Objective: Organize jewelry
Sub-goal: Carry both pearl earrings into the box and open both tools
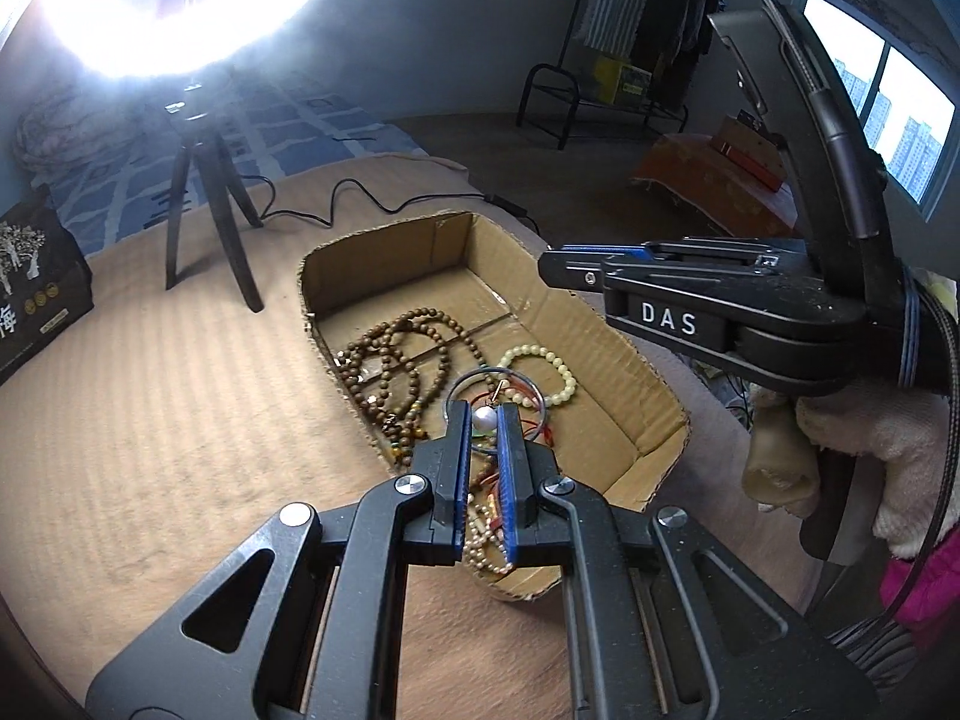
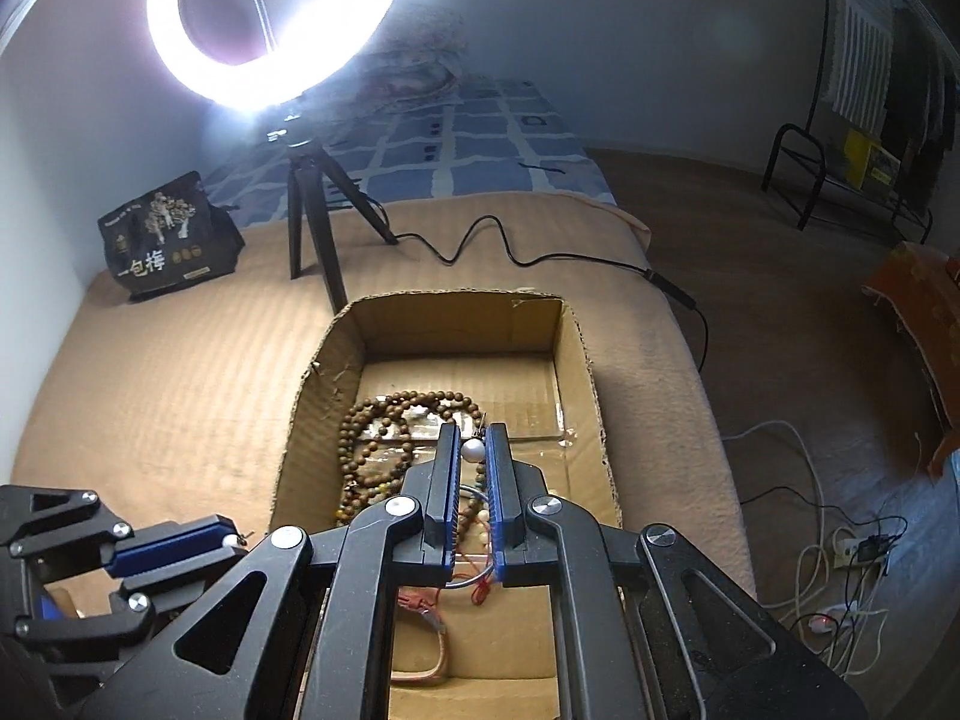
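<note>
Pearl earrings | left gripper (image 1: 485, 420) clamps one pearl (image 1: 484, 418) | right gripper (image 2: 473, 450) clamps another (image 2: 472, 450)

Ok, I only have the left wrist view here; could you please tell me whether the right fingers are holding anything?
Observer: Yes. The right gripper is shut on a white pearl, held over the cardboard box.
Operator: Thank you. What lies at the box's near end, which is hidden in my view?
Observer: A tan loop lies on the box floor there.
</note>
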Motion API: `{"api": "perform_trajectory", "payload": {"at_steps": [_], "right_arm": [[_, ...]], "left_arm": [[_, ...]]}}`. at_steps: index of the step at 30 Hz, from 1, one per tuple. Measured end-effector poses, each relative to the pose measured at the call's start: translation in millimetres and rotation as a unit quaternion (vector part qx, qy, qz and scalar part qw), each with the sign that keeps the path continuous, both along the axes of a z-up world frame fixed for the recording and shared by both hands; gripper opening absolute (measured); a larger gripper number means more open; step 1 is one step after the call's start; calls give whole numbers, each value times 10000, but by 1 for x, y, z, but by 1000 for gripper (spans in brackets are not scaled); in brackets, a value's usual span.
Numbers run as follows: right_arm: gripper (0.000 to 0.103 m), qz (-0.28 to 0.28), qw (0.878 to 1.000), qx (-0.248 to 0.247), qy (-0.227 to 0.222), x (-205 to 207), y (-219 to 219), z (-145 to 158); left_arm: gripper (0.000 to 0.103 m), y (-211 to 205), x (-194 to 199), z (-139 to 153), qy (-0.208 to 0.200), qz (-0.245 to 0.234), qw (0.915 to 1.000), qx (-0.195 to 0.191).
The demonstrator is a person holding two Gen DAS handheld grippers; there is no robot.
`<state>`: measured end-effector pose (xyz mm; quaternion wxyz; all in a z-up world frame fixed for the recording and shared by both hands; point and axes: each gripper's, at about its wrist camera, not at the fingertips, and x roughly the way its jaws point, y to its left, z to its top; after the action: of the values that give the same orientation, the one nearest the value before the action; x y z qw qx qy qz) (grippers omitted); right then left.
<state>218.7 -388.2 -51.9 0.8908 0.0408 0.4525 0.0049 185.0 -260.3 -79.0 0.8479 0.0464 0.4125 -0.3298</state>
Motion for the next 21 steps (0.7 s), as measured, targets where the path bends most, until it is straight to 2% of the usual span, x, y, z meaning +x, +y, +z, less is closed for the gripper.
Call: {"api": "perform_trajectory", "payload": {"at_steps": [14, 15, 16, 18, 21], "right_arm": [[7, -13, 10000, 0, 12, 2, -1, -2], [15, -29, 10000, -6, 25, 2, -1, -2], [28, -43, 10000, 0, 32, 3, -1, -2], [40, -69, 10000, 21, 1, 2, -3, -2], [40, -112, 9999, 4, -11, 2, -4, -1]], "left_arm": [[7, -10, 3, -3, 56, -68, 9999, -76], [7, -11, 2, -3, 49, -84, 9999, -68], [7, -11, 2, -3, 47, -91, 9999, -54], [8, -12, 1, -3, 54, -97, 9999, -29], [36, -12, 1, -4, 32, -53, 10000, -37]]}}
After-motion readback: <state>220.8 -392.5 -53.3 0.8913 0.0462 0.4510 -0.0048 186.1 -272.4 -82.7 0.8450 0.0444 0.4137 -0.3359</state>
